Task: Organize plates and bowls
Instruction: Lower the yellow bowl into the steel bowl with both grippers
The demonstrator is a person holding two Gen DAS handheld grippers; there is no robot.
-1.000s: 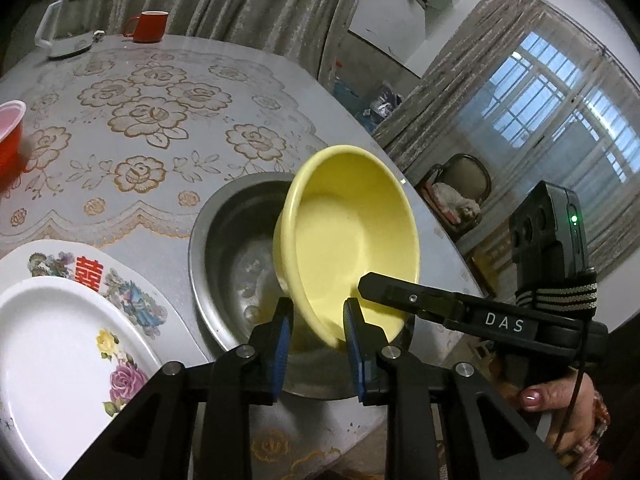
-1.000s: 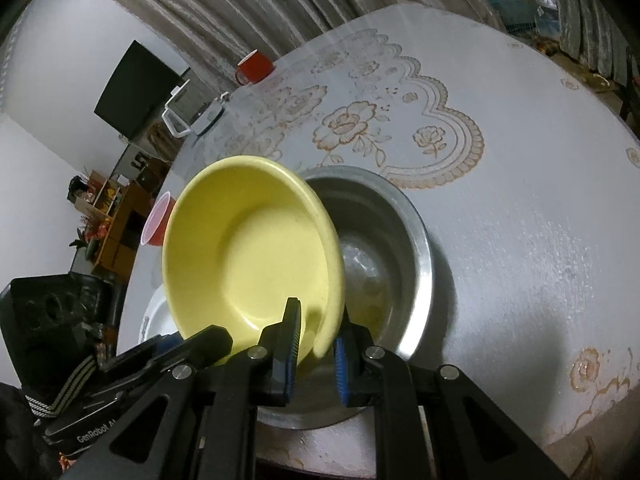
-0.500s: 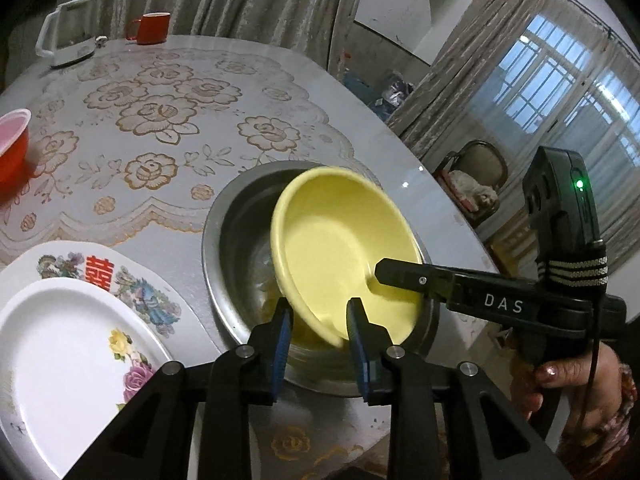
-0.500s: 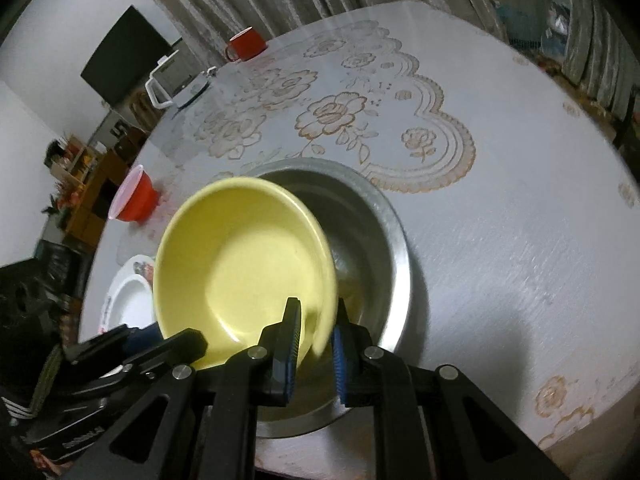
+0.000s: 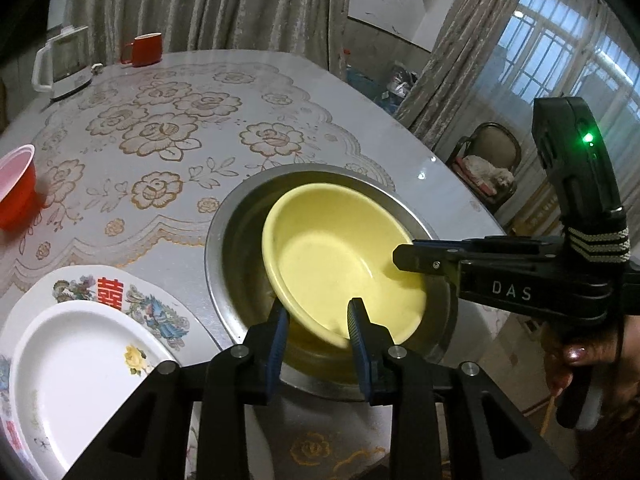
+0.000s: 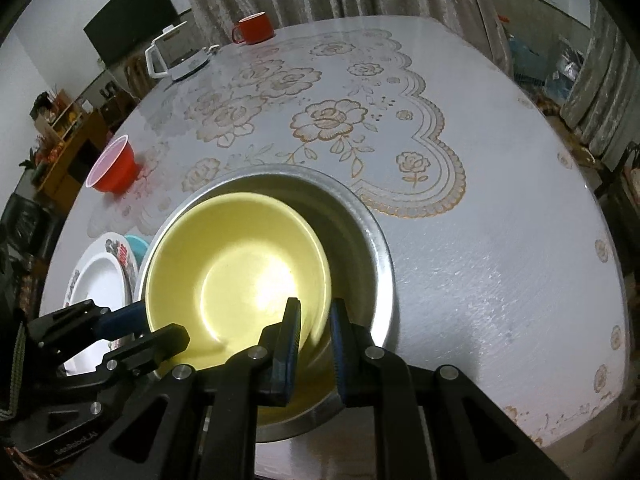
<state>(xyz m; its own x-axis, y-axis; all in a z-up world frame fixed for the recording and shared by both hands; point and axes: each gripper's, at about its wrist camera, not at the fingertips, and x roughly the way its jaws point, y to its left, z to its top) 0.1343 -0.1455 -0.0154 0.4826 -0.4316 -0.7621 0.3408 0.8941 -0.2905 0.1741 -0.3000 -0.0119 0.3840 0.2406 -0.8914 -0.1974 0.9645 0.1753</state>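
A yellow bowl [image 5: 340,264] [image 6: 236,268] sits low inside a large steel basin [image 5: 236,216] [image 6: 372,236], tilted a little. My left gripper [image 5: 318,320] straddles the bowl's near rim, one finger on each side with a visible gap. My right gripper [image 6: 316,320] is shut on the rim at the bowl's right side; it shows in the left wrist view [image 5: 404,258] too. A white floral plate [image 5: 76,372] [image 6: 100,276] lies on a patterned plate [image 5: 104,288] left of the basin.
A red bowl [image 5: 14,188] [image 6: 112,168] stands left on the round lace-covered table [image 6: 480,200]. A red mug [image 5: 146,49] [image 6: 254,28] and a white kettle [image 5: 64,62] [image 6: 176,56] stand at the far side. The table edge is close below the basin.
The yellow bowl has come down from a steep tilt above the basin to sit low inside it. Both grippers followed it down. The left jaws look slightly wider.
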